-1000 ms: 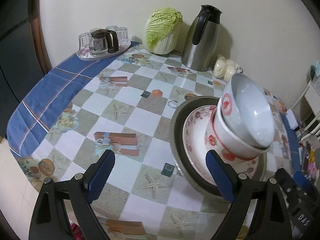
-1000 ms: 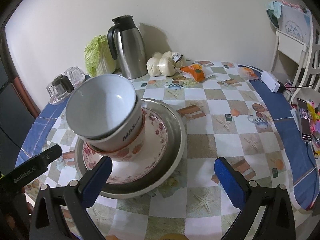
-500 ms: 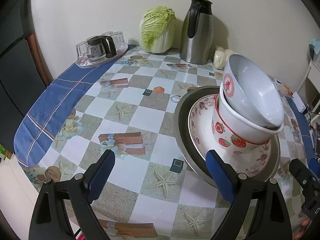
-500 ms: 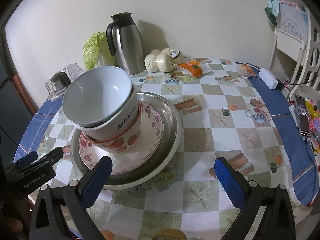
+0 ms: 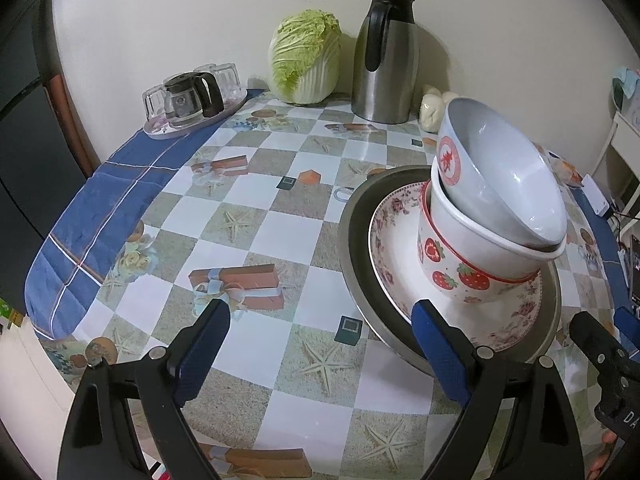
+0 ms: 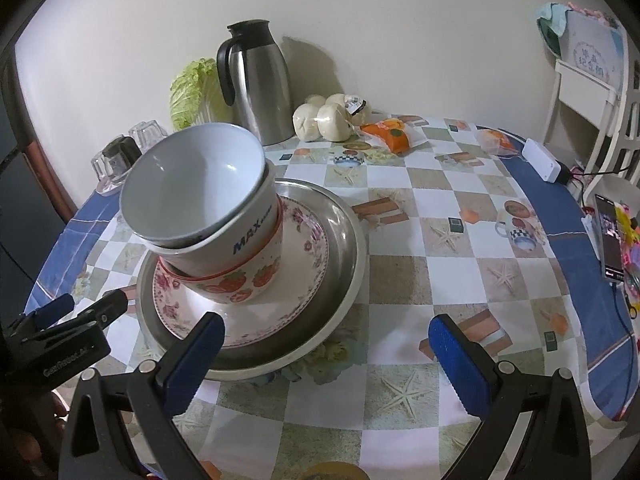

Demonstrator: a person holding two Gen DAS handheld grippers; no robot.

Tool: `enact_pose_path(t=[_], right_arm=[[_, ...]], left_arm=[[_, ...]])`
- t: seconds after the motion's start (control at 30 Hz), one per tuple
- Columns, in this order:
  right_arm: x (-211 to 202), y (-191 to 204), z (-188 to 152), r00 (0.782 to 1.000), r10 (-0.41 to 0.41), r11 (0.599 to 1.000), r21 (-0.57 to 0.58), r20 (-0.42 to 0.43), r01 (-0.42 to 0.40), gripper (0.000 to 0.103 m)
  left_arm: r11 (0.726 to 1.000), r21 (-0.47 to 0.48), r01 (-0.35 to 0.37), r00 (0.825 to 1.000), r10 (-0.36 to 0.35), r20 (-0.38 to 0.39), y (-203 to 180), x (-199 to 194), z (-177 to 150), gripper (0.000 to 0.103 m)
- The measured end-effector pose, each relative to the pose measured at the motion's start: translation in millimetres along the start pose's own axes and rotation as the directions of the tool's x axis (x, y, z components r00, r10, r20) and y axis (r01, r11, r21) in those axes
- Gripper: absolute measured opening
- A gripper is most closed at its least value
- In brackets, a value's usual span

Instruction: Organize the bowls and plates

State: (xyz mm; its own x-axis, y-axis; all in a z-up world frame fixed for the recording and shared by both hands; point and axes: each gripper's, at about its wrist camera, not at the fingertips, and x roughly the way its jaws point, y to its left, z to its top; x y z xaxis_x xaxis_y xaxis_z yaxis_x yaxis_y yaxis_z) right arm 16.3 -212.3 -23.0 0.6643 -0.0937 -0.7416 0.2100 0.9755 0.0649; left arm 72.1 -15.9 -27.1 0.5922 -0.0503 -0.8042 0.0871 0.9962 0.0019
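We are looking at the stack on the worktop [image 6: 400, 280]: steel tray [image 6: 344, 264], floral plate [image 6: 312, 256], strawberry bowl [image 6: 256, 256], and white bowl [image 6: 192, 188] tilting on top. In the right view it is sitting left of centre, just beyond the left finger of our right hand-held gripper [image 6: 326, 354]; in the left view it is lying right of centre past our left hand-held gripper [image 5: 320, 340]. We are holding both released and empty, about equally near.

A steel thermos jug [image 6: 260, 92] stands at the back of the checkered surface [image 6: 440, 248], a napa cabbage [image 5: 306, 56] just beside it. White buns [image 6: 328, 118] and an orange snack packet [image 6: 394, 138] lie near the jug; a tray of glasses [image 5: 192, 100] sits well apart, a phone [image 6: 610, 236] at the opposite edge
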Motion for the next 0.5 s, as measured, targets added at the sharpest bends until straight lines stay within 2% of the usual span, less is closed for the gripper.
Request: enact_pose_path(t=[0.5], right_arm=[[11,2,-1,1.0,0.003,1.0,-0.013,-0.018,-0.003,0.103]], left_arm=[[1.0,0.014,0.012,1.0,-0.011,-0.011,-4,6,0,0.092]])
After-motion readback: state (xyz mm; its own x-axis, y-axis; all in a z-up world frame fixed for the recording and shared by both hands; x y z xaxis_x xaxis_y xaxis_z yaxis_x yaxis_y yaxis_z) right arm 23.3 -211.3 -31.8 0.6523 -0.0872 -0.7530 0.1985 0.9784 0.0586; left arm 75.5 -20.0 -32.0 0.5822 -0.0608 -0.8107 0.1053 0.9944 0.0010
